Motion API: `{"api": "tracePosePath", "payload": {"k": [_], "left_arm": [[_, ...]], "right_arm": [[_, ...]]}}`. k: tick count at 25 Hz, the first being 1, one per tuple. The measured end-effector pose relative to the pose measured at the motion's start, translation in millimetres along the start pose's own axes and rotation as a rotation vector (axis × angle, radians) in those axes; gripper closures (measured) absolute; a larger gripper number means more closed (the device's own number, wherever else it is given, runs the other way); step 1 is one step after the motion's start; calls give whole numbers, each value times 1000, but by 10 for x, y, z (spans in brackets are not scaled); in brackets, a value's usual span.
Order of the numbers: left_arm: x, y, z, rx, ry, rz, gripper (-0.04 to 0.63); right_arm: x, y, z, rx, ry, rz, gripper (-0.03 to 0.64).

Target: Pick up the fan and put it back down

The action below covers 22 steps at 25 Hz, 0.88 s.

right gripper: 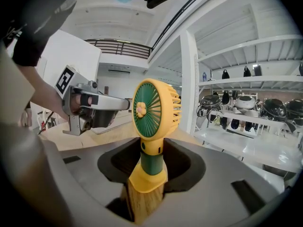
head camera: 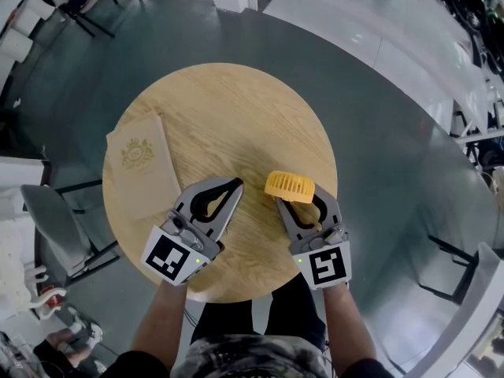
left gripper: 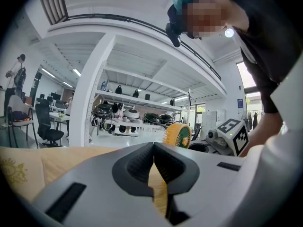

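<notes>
Forearms (head camera: 161,321): both bare, reaching in over the near edge of the round table (head camera: 228,109), one gripper in each hand.
Right gripper (head camera: 298,198): over the table's near right part, and it has something! The jaws are pinched on the fan (head camera: 290,186), with the dark pads against either side of its stem.
Fan: small and hand-sized, with a yellow cage, green blades and a little yellow flower at the hub. It's standing upright between the right jaws, green stem down to a yellow foot. Its own gripper's view shows wood grain right below that foot, but whether the foot touches the tabletop I can't tell.
Fan's place: above the table's near right part, inside the rim, head facing across toward the table's left side.
Left gripper (head camera: 235,186): over the table's near left part, beside the fan and apart from it. Its jaws are pressed together at the tips with nothing between them, only tabletop showing past the pads.
Marker cubes: one on the back of each gripper, both hanging at the table's near edge.
Booklet (head camera: 143,168): cream with a gold emblem, lying flat on the table's left part, just beside the left gripper.
Grey chair (head camera: 55,219): on the floor, close against the table's left edge.
Shelving (right gripper: 246,103): white, well beyond the table, carrying dark rounded items I can't make out.
</notes>
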State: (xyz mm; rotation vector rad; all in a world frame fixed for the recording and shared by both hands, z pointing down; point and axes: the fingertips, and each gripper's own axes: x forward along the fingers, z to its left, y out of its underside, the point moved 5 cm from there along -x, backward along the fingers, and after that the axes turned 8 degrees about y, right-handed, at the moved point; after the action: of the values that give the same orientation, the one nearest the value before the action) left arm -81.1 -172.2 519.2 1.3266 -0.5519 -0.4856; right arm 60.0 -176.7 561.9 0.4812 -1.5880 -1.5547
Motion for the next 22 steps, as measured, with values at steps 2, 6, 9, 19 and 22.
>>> {"api": "tracePosePath", "payload": {"k": [2, 6, 9, 19, 22], "left_arm": [[-9, -37, -14, 2, 2, -4, 576], [-34, -97, -59, 6, 8, 0, 576], [-41, -162, -81, 15, 12, 1, 576], [-161, -543, -272, 55, 15, 23, 575], [-192, -699, -349, 57, 13, 24, 575]], "right_arm": [[-19, -43, 2, 6, 3, -8, 465], [-72, -144, -8, 13, 5, -22, 465], [-108, -232, -22, 12, 5, -31, 465], [-413, -652, -19, 0, 4, -42, 465], [-519, -800, -35, 8, 8, -43, 465]]}}
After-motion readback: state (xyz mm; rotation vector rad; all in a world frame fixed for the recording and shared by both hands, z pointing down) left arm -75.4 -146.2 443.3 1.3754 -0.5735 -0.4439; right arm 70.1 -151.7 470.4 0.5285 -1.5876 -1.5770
